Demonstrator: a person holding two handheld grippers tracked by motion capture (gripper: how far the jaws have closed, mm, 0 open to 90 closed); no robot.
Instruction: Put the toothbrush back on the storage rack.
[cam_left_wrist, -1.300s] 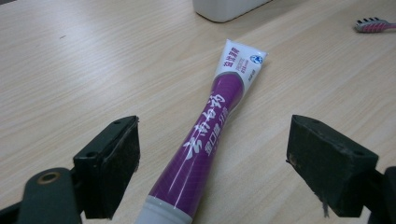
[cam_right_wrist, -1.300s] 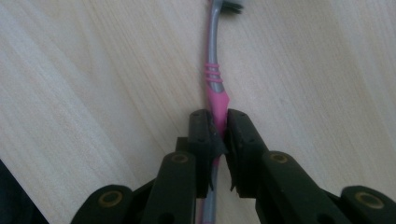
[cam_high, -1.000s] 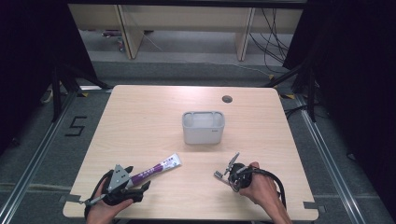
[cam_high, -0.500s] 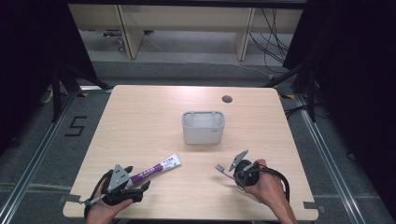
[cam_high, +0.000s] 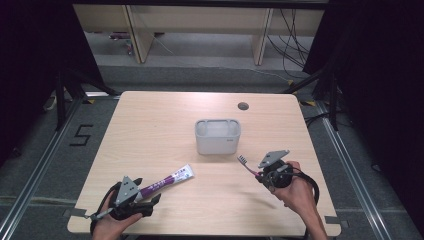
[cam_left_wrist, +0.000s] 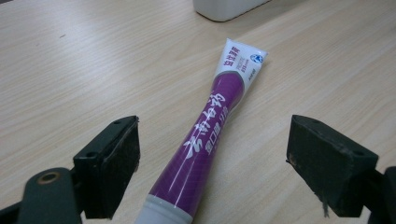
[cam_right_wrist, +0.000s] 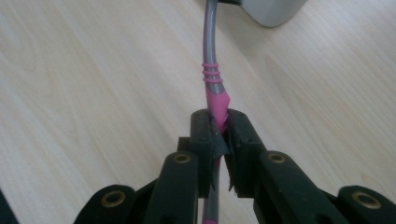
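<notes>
Right tool (cam_right_wrist: 217, 128) clamped on pink-and-grey plastic toothbrush (cam_right_wrist: 211, 70), bristles seen from above near grey plastic holder (cam_high: 217, 136) | left tool (cam_left_wrist: 212, 161) wide, straddling purple toothpaste tube (cam_left_wrist: 208, 135) lying on table (cam_high: 150, 130)

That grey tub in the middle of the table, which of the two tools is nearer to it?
The right tool, clamped on a toothbrush whose head points at the grey tub, is just off its near right corner. The left tool sits at the near left edge, the toothpaste tube between its open jaws.
</notes>
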